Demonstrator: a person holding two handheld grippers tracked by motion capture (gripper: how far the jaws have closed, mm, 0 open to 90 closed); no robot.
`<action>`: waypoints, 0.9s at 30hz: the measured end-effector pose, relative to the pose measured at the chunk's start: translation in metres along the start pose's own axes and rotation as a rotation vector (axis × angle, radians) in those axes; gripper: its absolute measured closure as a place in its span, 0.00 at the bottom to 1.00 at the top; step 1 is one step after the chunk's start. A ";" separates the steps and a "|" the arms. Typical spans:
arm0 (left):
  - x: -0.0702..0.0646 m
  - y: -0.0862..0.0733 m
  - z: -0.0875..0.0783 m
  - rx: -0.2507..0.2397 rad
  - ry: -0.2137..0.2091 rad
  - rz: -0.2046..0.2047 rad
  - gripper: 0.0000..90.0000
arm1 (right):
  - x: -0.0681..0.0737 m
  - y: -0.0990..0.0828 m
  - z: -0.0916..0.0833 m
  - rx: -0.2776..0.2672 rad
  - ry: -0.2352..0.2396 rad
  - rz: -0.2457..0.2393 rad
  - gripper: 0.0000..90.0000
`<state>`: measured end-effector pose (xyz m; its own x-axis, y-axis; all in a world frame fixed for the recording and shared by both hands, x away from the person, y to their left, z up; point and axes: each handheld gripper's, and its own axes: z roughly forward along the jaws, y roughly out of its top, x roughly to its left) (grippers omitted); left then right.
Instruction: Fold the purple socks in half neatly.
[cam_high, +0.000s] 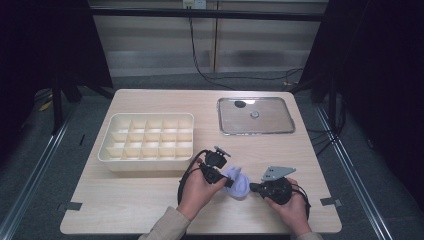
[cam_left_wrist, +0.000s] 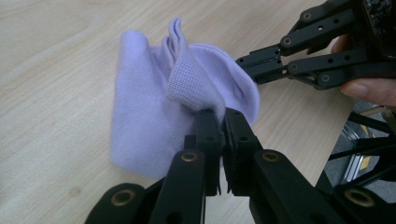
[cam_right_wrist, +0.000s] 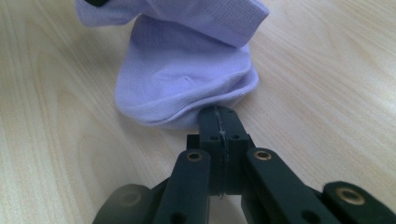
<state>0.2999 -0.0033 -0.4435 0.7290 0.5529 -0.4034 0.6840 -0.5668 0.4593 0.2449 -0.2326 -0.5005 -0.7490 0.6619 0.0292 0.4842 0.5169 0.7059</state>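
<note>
The left gripper (cam_left_wrist: 222, 114) has its jaws pinched on the ribbed cuff of the lilac sock (cam_high: 238, 183), lifting it over the near edge of the table (cam_high: 150, 200), so this looks like the folding step, ahead of the compartment box (cam_high: 146, 142). The sock is soft, pale knit, bunched and doubled over. The right gripper (cam_right_wrist: 219, 114), jaws together, nips the sock's near edge; next, probably, the cuff goes over toward it.

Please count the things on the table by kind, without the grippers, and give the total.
Lilac sock: 1
Cream divided box: 1
Metal tray: 1
Small dark item lying in that tray: 1
Small round pale item lying in that tray: 1
Total: 5
</note>
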 end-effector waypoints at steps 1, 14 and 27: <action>0.000 0.000 0.001 0.001 0.003 0.004 0.96 | 0.000 0.000 0.000 0.002 0.003 0.004 1.00; -0.004 0.000 0.011 0.010 0.002 0.015 0.94 | 0.001 0.000 0.001 0.000 0.005 -0.003 1.00; -0.003 -0.003 0.013 0.012 -0.001 0.021 0.91 | 0.002 0.001 0.001 0.003 0.007 -0.008 1.00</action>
<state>0.2961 -0.0115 -0.4534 0.7434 0.5402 -0.3945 0.6687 -0.5859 0.4578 0.2443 -0.2303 -0.5004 -0.7560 0.6539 0.0285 0.4794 0.5235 0.7044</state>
